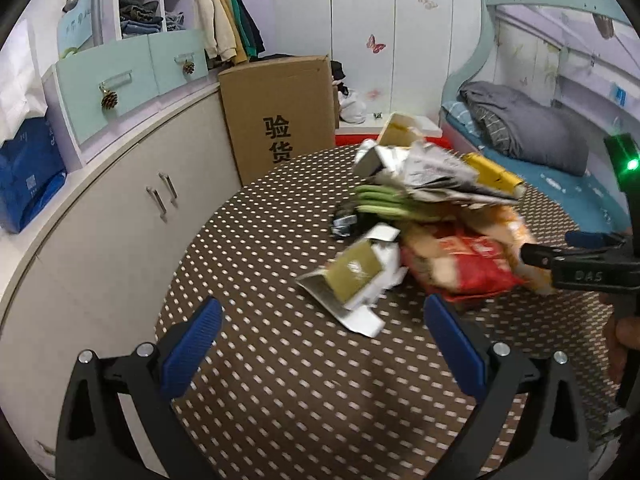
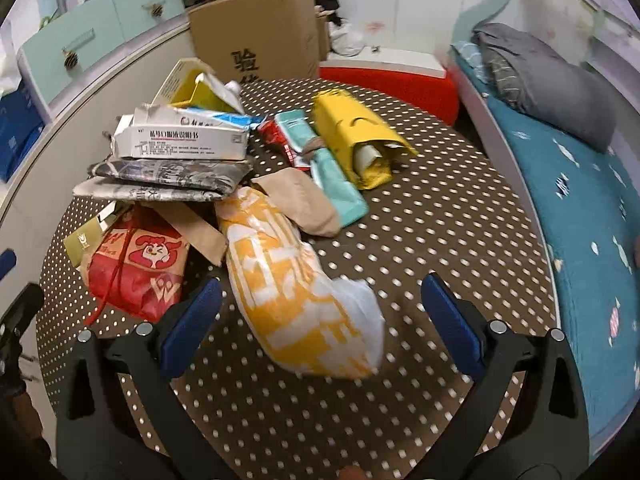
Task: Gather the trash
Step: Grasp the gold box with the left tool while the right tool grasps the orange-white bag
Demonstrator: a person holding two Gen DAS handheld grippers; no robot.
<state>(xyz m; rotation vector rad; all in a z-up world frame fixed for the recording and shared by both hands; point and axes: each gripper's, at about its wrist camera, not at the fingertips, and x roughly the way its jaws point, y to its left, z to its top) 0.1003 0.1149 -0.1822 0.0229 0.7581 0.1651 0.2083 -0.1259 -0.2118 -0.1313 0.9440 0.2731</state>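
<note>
Wide apart, the blue-padded jaws of the right gripper (image 2: 321,320) hang open and empty over a polka-dot table (image 2: 440,240), straddling the near end of an orange-and-white plastic bag (image 2: 296,292) that lies between them without clearly touching either pad. At ten o'clock from that bag a red paper bag with a cartoon face (image 2: 136,268) sits half under a folded newspaper (image 2: 164,180), which carries a torn white carton (image 2: 180,140) and, behind it at twelve o'clock, a yellow box (image 2: 196,84). At one o'clock lie a teal wrapper (image 2: 336,184) and a yellow mailer (image 2: 356,136), apart from the main heap.

In its own wrist view the left gripper (image 1: 323,334) is equally spread and holds nothing, hovering over bare cloth at the pile's six o'clock; just ahead of it lies a flattened white-and-olive carton (image 1: 352,276), with green stalks (image 1: 380,200) farther back.

The collecting looks barely begun: all the trash rests on the table, and the step in hand appears to be the first pick, the orange-and-white bag. That would call for lowering the right jaws around the bag's soft middle and closing firmly, since thin plastic may slip. No bin is plainly identifiable in either view.
</note>
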